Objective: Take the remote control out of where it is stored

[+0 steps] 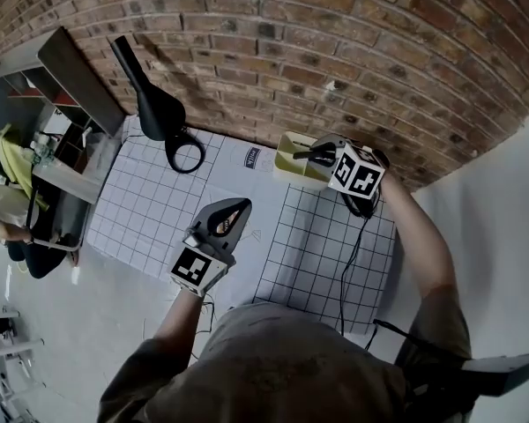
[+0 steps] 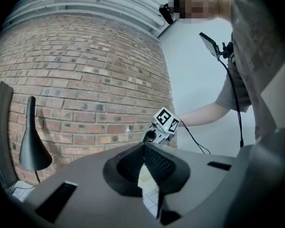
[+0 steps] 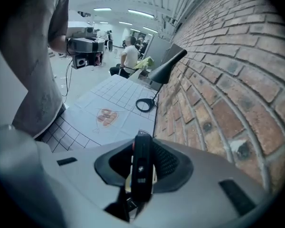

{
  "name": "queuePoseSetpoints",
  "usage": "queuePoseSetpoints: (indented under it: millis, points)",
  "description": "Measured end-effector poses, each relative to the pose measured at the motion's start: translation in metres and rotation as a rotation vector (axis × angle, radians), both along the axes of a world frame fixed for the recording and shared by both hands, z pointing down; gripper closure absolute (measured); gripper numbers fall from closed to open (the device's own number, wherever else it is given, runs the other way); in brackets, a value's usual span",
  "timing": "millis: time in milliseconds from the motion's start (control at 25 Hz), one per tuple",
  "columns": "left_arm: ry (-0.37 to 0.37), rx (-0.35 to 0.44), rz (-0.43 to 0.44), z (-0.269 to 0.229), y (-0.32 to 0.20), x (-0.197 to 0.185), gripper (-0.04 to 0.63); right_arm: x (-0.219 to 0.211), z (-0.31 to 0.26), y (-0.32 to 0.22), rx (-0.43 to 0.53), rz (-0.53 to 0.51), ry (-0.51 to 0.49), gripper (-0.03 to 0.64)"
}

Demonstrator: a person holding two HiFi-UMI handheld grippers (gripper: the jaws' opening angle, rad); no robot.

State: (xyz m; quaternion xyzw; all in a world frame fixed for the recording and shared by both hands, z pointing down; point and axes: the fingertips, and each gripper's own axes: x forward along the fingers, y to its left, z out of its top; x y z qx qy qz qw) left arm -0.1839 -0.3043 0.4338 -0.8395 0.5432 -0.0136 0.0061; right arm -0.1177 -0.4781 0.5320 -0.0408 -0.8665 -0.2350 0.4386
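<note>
A slim black remote control (image 3: 142, 167) stands upright between the jaws of my right gripper (image 3: 142, 148), which is shut on it. In the head view the right gripper (image 1: 307, 156) hangs by the brick wall with the remote (image 1: 318, 155) in it, just above a pale yellow open box (image 1: 289, 162) on the table. My left gripper (image 1: 243, 205) hovers over the middle of the table, apart from the box. Its jaws (image 2: 143, 147) meet at the tips with nothing between them. The left gripper view shows the right gripper's marker cube (image 2: 166, 120) ahead near the wall.
White gridded mats (image 1: 150, 205) cover the table in front of the brick wall (image 1: 335, 33). A black desk lamp (image 1: 152, 102) and its coiled cable ring (image 1: 185, 156) stand at the far left. A small label card (image 1: 253, 158) lies left of the box. A seated person (image 1: 9, 223) is beyond the table's left edge.
</note>
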Motion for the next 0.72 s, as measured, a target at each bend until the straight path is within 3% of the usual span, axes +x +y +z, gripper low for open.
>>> queuePoseSetpoints:
  millis: [400, 720]
  points:
    - [-0.021, 0.03, 0.061, -0.014, -0.001, 0.024, 0.591, 0.037, -0.054, 0.027, -0.001, 0.161, -0.255, 0.525]
    - [-0.016, 0.106, 0.069, -0.043, -0.002, 0.032, 0.591, 0.061, -0.121, 0.055, 0.026, 0.217, -0.483, 0.525]
